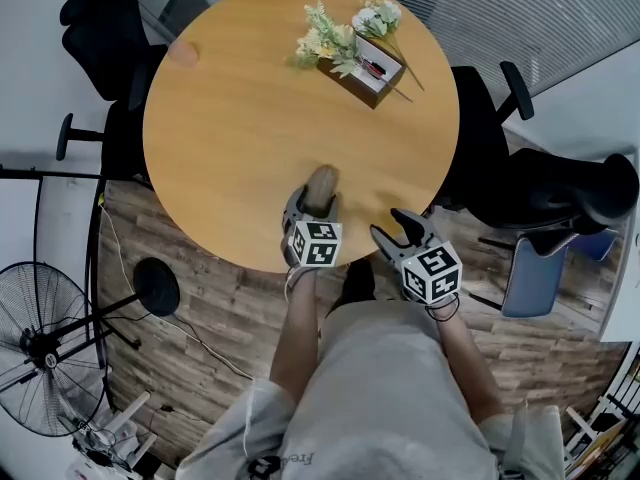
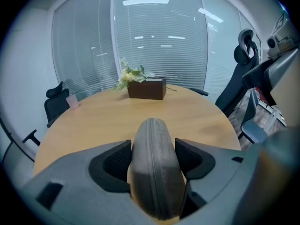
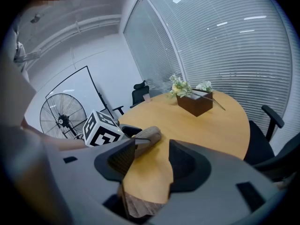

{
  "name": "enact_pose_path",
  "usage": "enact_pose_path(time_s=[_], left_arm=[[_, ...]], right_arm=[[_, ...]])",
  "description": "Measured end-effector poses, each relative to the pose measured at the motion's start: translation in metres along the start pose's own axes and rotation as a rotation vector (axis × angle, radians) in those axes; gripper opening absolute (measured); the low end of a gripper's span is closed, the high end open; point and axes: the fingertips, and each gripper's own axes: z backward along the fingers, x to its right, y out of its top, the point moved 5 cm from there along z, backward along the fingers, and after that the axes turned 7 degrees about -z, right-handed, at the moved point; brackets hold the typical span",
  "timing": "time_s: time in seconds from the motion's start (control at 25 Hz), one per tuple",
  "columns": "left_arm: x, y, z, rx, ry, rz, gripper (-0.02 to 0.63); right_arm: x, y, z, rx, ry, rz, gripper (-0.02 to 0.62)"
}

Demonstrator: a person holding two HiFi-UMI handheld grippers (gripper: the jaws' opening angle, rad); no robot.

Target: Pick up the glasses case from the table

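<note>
The grey zipped glasses case (image 1: 322, 181) lies on the round wooden table (image 1: 250, 118) near its front edge. My left gripper (image 1: 317, 202) reaches over that edge and stands open, one jaw on each side of the case. In the left gripper view the case (image 2: 153, 172) fills the gap between the pads (image 2: 116, 161), which sit close beside it without squeezing it. My right gripper (image 1: 397, 230) hovers open at the table edge to the right of the case, with nothing between its jaws. The right gripper view shows the case (image 3: 147, 137) resting on the table, with my right gripper (image 3: 152, 150) open beside it.
A brown box (image 1: 365, 70) with flowers (image 1: 325, 40) stands at the far right of the table, and a small pink cup (image 1: 183, 53) at the far left. Black office chairs (image 1: 105, 28) ring the table. A floor fan (image 1: 40, 348) stands at the lower left.
</note>
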Motion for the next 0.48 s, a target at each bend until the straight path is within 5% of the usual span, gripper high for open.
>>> enact_pose_path(time_s=[0.48], left_arm=[[-0.009, -0.015, -0.011, -0.055, 0.002, 0.035, 0.268]], right_arm=[[0.006, 0.001, 0.006, 0.008, -0.013, 0.002, 0.224]])
